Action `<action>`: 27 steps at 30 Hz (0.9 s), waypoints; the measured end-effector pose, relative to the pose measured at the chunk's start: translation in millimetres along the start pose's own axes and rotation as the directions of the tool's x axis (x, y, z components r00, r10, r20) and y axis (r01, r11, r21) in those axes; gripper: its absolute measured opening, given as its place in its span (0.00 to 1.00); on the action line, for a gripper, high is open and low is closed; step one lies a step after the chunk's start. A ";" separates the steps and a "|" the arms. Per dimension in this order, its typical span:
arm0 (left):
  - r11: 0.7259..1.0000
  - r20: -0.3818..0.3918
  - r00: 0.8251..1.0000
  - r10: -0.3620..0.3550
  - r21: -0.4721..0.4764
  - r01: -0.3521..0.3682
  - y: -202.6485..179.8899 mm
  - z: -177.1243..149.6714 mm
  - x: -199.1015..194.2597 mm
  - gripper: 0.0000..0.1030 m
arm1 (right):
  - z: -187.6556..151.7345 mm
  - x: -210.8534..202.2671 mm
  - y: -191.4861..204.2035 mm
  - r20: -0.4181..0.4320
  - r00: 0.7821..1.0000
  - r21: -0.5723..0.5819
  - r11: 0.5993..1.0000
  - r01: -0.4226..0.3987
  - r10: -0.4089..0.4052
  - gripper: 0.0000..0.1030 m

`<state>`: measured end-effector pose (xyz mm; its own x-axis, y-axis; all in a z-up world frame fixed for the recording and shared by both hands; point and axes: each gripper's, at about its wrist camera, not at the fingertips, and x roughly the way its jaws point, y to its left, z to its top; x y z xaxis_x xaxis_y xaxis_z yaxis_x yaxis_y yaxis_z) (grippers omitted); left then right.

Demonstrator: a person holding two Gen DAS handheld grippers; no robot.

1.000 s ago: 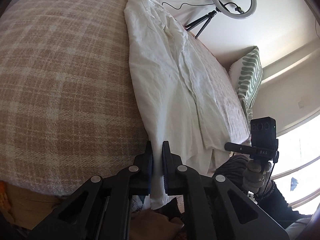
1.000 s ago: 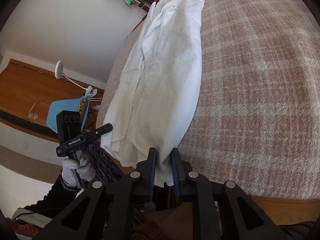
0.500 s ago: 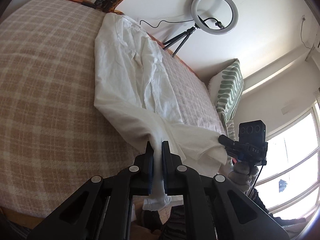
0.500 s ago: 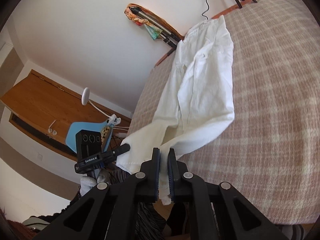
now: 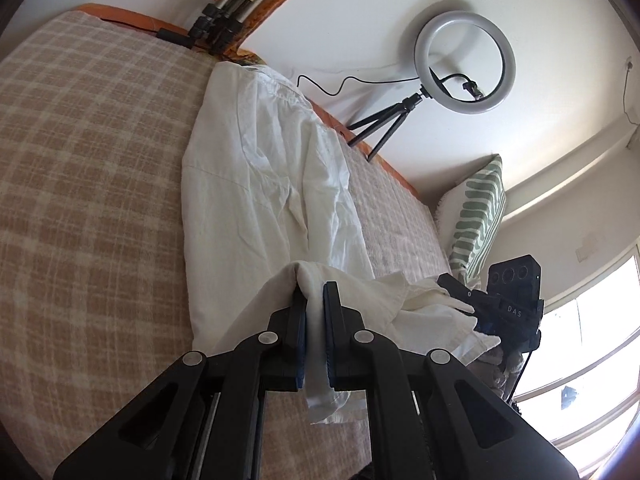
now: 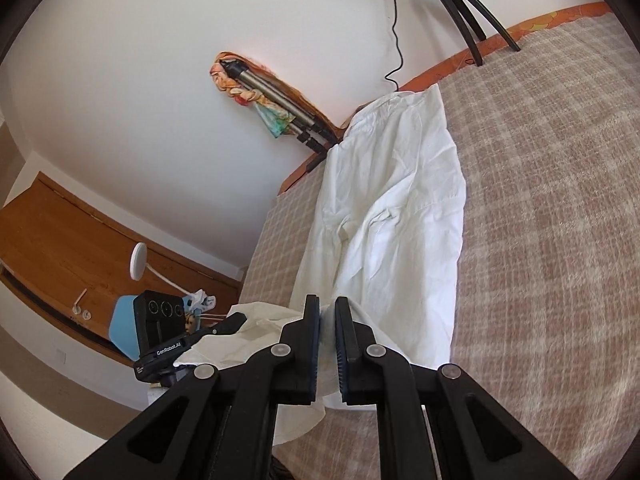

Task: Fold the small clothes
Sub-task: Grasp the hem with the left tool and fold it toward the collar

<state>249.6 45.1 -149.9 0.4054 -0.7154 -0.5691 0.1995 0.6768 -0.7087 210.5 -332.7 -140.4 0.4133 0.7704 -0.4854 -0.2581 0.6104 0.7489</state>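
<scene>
Both-handedly, white garment hem aloft.

We have lifted the near end of the white garment off the edge of the plaid bedspread and carried it up over the bedspread, toward the ring light at the far wall. Where the cloth lay stretched out long a second ago, its near part now rises in a fold between the left gripper and the right gripper.
</scene>
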 end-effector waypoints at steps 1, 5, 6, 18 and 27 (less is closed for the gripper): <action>1.000 0.001 1.000 0.008 -0.007 -0.008 3.5 4.0 4.3 0.06 | 6.0 4.5 -5.6 -0.004 1.000 0.016 1.000 0.008 -0.008 0.05; 0.999 -0.004 0.999 0.036 -0.013 -0.036 13.0 15.6 19.4 0.06 | 24.0 21.7 -24.8 -0.015 0.999 0.065 0.997 0.050 -0.049 0.05; 0.999 -0.008 0.999 0.039 -0.015 -0.039 15.0 17.8 23.0 0.06 | 27.0 25.6 -28.9 -0.019 0.998 0.075 0.996 0.056 -0.055 0.05; 0.986 -0.018 0.998 -0.061 -0.158 0.057 41.4 31.8 20.5 0.11 | 45.3 29.4 -51.0 0.020 0.998 0.068 0.996 0.053 -0.054 0.47; 0.986 -0.026 0.998 -0.056 -0.161 0.052 45.1 37.6 14.8 0.22 | 23.8 17.6 -37.2 -0.021 0.995 -0.080 0.992 0.100 -0.102 0.36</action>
<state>298.1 71.6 -174.6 0.3706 -0.7566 -0.5387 0.0739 0.6022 -0.7949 248.1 -346.3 -166.1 0.4195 0.7078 -0.5684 -0.2848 0.6972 0.6579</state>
